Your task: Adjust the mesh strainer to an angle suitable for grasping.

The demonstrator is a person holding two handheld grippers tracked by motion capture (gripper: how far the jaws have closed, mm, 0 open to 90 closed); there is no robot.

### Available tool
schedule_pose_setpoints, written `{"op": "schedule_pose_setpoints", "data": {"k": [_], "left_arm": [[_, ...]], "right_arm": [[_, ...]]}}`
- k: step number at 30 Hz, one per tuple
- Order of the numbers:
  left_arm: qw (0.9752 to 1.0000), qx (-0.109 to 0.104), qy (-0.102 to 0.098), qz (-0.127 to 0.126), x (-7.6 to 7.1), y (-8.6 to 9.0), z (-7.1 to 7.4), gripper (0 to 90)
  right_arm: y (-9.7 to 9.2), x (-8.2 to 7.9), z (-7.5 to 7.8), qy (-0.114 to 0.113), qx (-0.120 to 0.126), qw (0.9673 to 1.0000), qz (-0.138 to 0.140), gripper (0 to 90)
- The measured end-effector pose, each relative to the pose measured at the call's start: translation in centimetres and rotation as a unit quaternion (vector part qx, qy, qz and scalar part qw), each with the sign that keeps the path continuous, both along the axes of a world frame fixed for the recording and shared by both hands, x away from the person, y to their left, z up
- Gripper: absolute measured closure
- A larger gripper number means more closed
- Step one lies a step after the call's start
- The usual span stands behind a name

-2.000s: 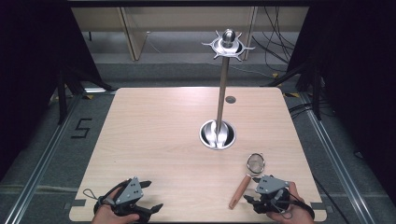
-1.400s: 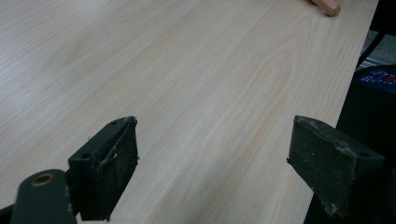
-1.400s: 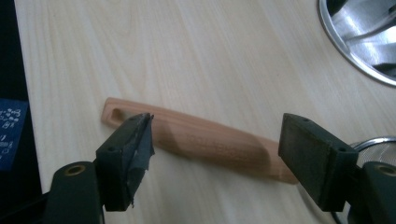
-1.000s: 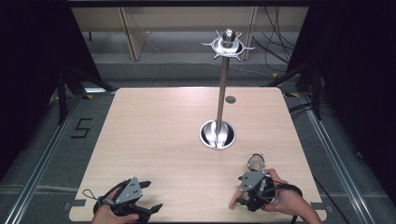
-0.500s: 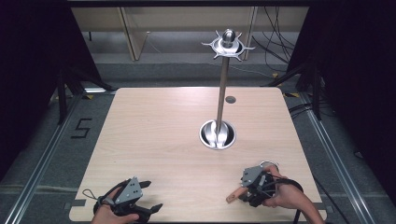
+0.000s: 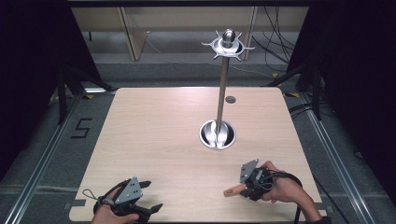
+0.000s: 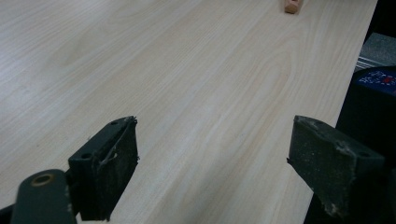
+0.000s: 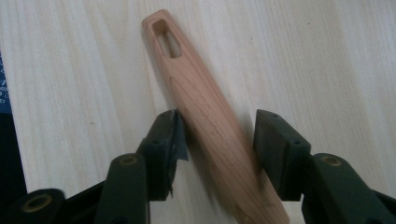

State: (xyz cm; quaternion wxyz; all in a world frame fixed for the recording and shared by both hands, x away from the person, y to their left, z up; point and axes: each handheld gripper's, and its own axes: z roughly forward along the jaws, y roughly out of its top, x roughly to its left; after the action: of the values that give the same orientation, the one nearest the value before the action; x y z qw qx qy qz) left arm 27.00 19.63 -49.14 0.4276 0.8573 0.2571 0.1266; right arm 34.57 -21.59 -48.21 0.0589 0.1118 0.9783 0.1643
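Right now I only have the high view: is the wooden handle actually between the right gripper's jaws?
Observer: Yes. In the right gripper view the wooden handle lies between the jaws of the right gripper, which have just been closing; a gap shows on one side.
Reviewer: Anything at the handle's far end?
Observer: A long slot is cut through it.
Reviewer: And the left gripper?
Observer: The left gripper has its jaws wide apart, with nothing between them and the table below.
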Motion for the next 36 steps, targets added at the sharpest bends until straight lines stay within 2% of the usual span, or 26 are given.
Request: {"op": "schedule_pose_setpoints", "data": {"k": [2,3,6,7,10,12,15,16,18,19,21,22,23,24,25,30,31,32,33,34,35,36], "left_arm": [[1.0,0.001,0.0,-0.001,0.0,0.0,0.0,15.3],[1.0,0.001,0.001,-0.001,0.0,0.0,0.0,15.3],[1.0,0.001,0.0,-0.001,0.0,0.0,0.0,15.3],[1.0,0.001,0.0,-0.001,0.0,0.0,0.0,15.3],[1.0,0.0,-0.003,0.0,0.0,0.0,0.0,15.3],[1.0,0.002,-0.006,0.001,0.1,-0.1,0.0,15.3],[1.0,0.0,-0.005,-0.004,0.2,-0.2,0.0,15.3],[0.9999,0.009,-0.003,-0.01,0.3,-0.1,0.1,15.3],[0.9999,-0.006,-0.01,-0.002,0.3,-0.2,-0.1,15.3],[0.9999,-0.003,-0.011,-0.002,0.3,-0.2,-0.1,15.3],[0.9999,-0.005,-0.011,0.0,0.3,-0.2,-0.1,15.3],[0.9999,-0.006,-0.008,-0.001,0.3,-0.2,-0.1,15.3],[0.9999,-0.011,-0.004,0.002,0.3,-0.3,-0.1,15.3],[1.0,-0.007,-0.006,0.002,0.3,-0.3,-0.1,15.3],[1.0,-0.005,-0.003,0.0,0.4,-0.3,-0.1,15.3],[1.0,-0.006,-0.004,0.0,0.4,-0.2,0.0,15.2],[1.0,0.003,-0.006,-0.004,0.4,-0.1,0.1,15.2],[1.0,-0.009,0.0,0.002,0.3,-0.2,0.0,15.3],[1.0,-0.009,0.0,0.002,0.3,-0.2,0.0,15.3],[1.0,-0.008,0.005,0.002,0.3,-0.2,0.1,15.3],[1.0,-0.008,-0.004,0.0,0.4,-0.2,0.0,15.3],[1.0,-0.008,-0.004,0.0,0.4,-0.2,0.0,15.3]], "right_arm": [[0.2,0.3,0.1,0.005,-0.009,0.9999,-0.002,54.9],[0.3,0.3,0.2,0.01,-0.016,0.9997,-0.013,55.5],[0.4,0.5,0.2,0.014,-0.02,0.9996,-0.012,57.5],[0.6,0.4,0.4,0.02,-0.035,0.9986,-0.033,60.1],[0.8,0.5,0.4,0.021,-0.039,0.9988,-0.024,61.4],[1.1,0.4,0.5,0.029,-0.054,0.9978,-0.027,62.5],[1.1,0.4,0.6,0.027,-0.064,0.9973,-0.026,63.7],[1.1,0.4,0.6,0.03,-0.066,0.997,-0.029,64.3],[1.2,0.4,0.6,0.026,-0.057,0.9974,-0.035,66.0],[1.2,0.4,0.6,0.023,-0.059,0.9971,-0.042,66.6],[0.9,0.5,0.6,0.027,-0.06,0.9973,-0.033,68.0],[0.8,0.8,0.4,0.017,-0.048,0.9986,-0.015,68.3],[0.7,0.8,0.5,0.013,-0.052,0.9984,-0.018,68.3],[0.8,0.4,0.6,0.017,-0.061,0.997,-0.045,68.3],[0.6,0.5,0.6,0.019,-0.052,0.9974,-0.047,68.3],[0.3,0.7,0.6,0.016,-0.039,0.9978,-0.052,68.4],[0.3,0.7,0.6,0.019,-0.031,0.9978,-0.055,68.3],[0.0,0.8,0.9,0.017,-0.006,0.9978,-0.063,68.4],[0.0,0.8,0.9,0.017,-0.006,0.9978,-0.063,68.4],[-0.4,0.5,1.3,0.011,0.009,0.9951,-0.098,68.4],[-0.6,0.7,1.4,0.005,0.019,0.9962,-0.085,68.4],[-0.6,0.7,1.4,0.005,0.019,0.9962,-0.085,68.4]]}}
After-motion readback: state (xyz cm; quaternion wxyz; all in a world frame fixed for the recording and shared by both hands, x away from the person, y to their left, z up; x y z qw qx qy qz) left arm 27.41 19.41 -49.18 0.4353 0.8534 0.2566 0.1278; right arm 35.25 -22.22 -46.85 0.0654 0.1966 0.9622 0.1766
